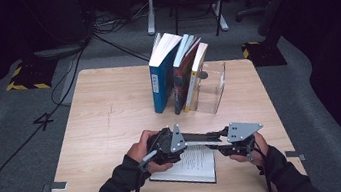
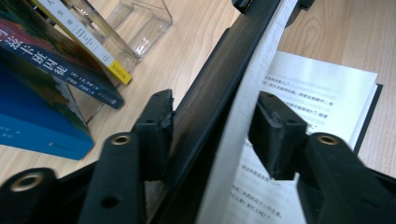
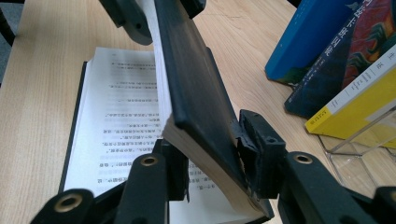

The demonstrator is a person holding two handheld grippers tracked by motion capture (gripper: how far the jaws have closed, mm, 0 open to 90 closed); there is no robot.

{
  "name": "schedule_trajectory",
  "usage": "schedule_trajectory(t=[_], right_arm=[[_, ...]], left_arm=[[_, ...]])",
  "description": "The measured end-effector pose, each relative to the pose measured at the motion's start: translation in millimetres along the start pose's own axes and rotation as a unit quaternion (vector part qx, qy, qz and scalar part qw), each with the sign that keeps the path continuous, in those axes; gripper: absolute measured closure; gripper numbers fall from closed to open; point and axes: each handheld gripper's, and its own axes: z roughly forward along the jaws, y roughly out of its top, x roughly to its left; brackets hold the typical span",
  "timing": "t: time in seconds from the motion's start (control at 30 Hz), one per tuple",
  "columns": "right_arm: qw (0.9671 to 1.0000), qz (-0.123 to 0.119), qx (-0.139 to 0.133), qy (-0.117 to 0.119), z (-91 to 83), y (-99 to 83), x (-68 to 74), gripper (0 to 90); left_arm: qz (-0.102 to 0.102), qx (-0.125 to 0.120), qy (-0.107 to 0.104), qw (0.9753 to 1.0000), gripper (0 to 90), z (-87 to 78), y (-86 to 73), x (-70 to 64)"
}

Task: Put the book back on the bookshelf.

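Open black-covered paperback book [image 1: 188, 166] lying near front edge of light wooden table [image 1: 105, 115], printed pages up, just in front of person's hands. Raised half of same book (black cover plus thick block of pages) standing on edge between both grippers, lifted off the flat half.

Left black two-jaw gripper [image 1: 171, 144] in left hand [image 1: 141, 153]: jaws pinching raised cover-and-page block from either side; in left gripper view [image 2: 212, 123] one pad on the dark cover face, the other close against the white page face, contact on that side not fully certain. Not spread wide.

Right black two-jaw gripper [image 1: 225, 143] in right hand [image 1: 261, 146]: jaws clamped on opposite end of same block; in right gripper view [image 3: 210, 154] one pad pressed into the black cover, the other against the cream page edges. Firm pinch.

Flat half resting on table beneath, lines of printed text legible in both gripper views.

Further back, centre of table: clear acrylic book stand [image 1: 213, 90] with three upright books leaning in a row — tall blue book [image 1: 162, 84], dark multicoloured book [image 1: 183, 84], white book with yellow-tipped spine [image 1: 197, 74]. Well apart from open book. Grey three-cornered plates on top of both grippers, visible in high view.
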Motion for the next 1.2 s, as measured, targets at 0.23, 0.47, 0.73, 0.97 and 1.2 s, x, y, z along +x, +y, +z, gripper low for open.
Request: schedule_trajectory(t=[0.23,0.47,0.73,0.97,1.2], right_arm=[[0.9995,0.028,-0.017,-0.005,-1.1,-2.0,-3.6,50.6],[0.9975,0.065,-0.018,-0.02,-16.3,-13.7,-17.3,42.1],[0.9949,0.094,-0.003,-0.036,-23.6,-29.5,-30.6,41.5],[0.9936,0.106,0.017,-0.037,-16.2,-34.5,-33.7,40.3],[0.9926,0.116,0.029,-0.022,-2.1,-36.6,-33.0,38.7]], left_arm=[[0.004,-0.015,0.01,0.9998,60.6,1.1,-4.5,0.7],[-0.035,-0.054,0.014,0.9978,61.0,-2.0,-19.6,9.8],[-0.093,-0.101,0.007,0.9905,61.0,-12.6,-39.8,21.9],[-0.15,-0.152,-0.008,0.9769,61.0,-25.2,-63.9,32.8],[-0.187,-0.189,-0.021,0.9637,60.8,-32.9,-83.4,38.6]])
